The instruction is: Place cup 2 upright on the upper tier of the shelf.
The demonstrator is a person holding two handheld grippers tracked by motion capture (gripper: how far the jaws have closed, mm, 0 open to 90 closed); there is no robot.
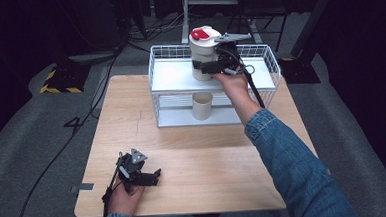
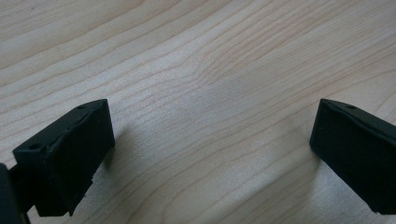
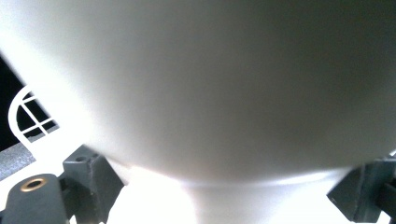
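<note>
While the right gripper (image 1: 213, 66) clamps the white canister (image 1: 203, 53), keep it upright over the wire rack (image 1: 167, 82); the left gripper (image 1: 149, 177) rests apart.

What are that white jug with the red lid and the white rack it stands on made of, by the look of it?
The white jug looks like smooth, matte plastic: an even, seamless white wall with soft shading, topped by a red lid with a slight gloss. Ceramic cannot be ruled out. The rack appears to be thin metal wire with a white coating, judging by its fine grid sides and flat white shelves.
</note>
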